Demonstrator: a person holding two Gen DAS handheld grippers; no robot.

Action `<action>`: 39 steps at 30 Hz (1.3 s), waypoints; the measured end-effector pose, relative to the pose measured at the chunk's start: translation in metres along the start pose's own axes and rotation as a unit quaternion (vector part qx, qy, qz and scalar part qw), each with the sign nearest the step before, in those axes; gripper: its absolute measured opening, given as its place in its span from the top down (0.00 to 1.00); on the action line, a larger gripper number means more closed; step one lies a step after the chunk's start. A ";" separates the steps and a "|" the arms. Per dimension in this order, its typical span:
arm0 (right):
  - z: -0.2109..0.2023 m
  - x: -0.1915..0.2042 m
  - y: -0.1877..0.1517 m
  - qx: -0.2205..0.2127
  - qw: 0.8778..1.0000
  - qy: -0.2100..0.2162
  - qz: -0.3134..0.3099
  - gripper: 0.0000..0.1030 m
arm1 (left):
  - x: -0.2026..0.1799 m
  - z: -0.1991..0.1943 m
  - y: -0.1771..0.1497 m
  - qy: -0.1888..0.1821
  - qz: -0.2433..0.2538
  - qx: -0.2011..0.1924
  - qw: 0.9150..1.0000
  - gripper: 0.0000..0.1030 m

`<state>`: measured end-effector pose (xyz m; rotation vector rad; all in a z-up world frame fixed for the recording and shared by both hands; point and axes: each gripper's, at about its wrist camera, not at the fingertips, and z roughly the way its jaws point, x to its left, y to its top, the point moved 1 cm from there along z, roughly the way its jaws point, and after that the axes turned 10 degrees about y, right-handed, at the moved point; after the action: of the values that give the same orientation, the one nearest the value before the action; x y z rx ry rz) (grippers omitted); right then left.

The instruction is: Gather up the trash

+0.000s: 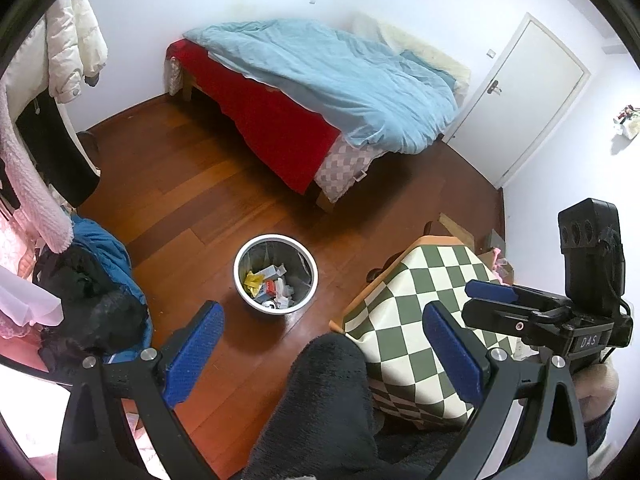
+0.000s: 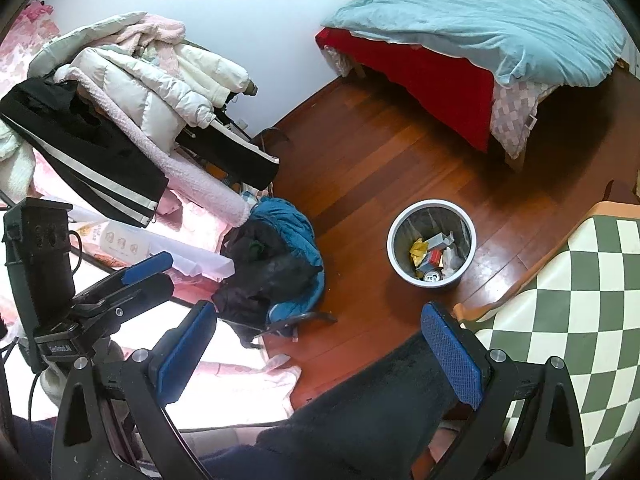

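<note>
both my grippers hanging spread and empty above the bedroom floor.

from the left wrist, i am holding my left gripper (image 1: 322, 354) spread wide, gripping nothing; the trash bin (image 1: 276, 274) is standing on the wooden floor (image 1: 192, 200) ahead, its trash (image 1: 270, 286) inside, beside the checkered worktop (image 1: 416, 320). from the right wrist, i am holding my right gripper (image 2: 318, 354) equally spread and empty, the trash bin (image 2: 432, 240) sitting between the clothes-draped chair (image 2: 280, 256) and the worktop (image 2: 580, 300), the bed (image 2: 480, 40) beyond.

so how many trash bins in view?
1. The trash bin stands on the wood floor between the bed and the checkered table, already holding trash. Others may be hidden behind the clothes.
</note>
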<state>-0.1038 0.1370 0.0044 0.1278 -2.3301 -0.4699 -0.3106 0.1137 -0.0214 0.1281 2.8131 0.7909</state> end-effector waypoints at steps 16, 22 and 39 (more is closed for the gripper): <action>-0.001 0.004 0.001 0.007 1.000 -0.006 -0.001 0.00 | -0.003 0.002 -0.002 -0.006 -0.003 0.005 1.000 0.00; -0.002 0.004 0.000 0.009 1.000 -0.005 -0.002 0.00 | -0.005 0.000 -0.002 -0.008 -0.001 0.005 1.000 0.00; -0.004 0.013 0.001 0.010 1.000 -0.007 -0.010 0.00 | -0.001 -0.003 0.002 -0.011 0.000 -0.002 1.000 0.00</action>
<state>-0.1107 0.1333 0.0160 0.1588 -2.3495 -0.4592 -0.3104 0.1139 -0.0174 0.1365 2.7904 0.7889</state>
